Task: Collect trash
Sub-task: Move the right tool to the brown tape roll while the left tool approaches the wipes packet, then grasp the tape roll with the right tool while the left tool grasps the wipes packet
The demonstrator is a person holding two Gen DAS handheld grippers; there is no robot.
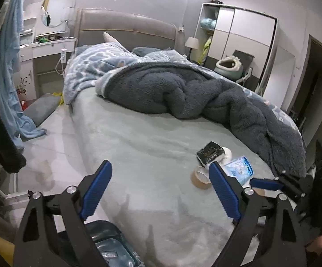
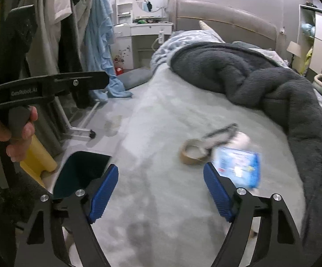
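The right wrist view looks down on the bed (image 2: 161, 115), where the trash lies in one small cluster: a brown tape roll (image 2: 193, 152), and touching it on the far side a dark flat packet (image 2: 218, 134), with a blue-and-white pouch (image 2: 238, 166) just beside the roll on the side of the dark fleece blanket (image 2: 261, 82). A white crumpled piece (image 2: 244, 139) sits just beyond the pouch.

Risks, as I judge them: the pieces overlap, so a closing tool could catch two at once or nudge the roll so that it rolls off toward the bed's edge. The sheet is soft and loose; pads pressed down too low could pinch the fabric along with the pouch. The pouch looks thin and slick, so a grip on a corner may slip on the way to the dark bin (image 2: 81, 171), which stands on the floor beside the bed, well apart from the roll on the side away from the blanket. This view is blurred around the pouch, so its outline is uncertain.

The right tool (image 2: 161, 191) stands spread wide and released, nothing between its blue pads, with the pouch just beyond its right finger. The left tool (image 1: 161, 191) is likewise wide apart and empty, short of the roll; its handle shows in a hand (image 2: 9, 133).
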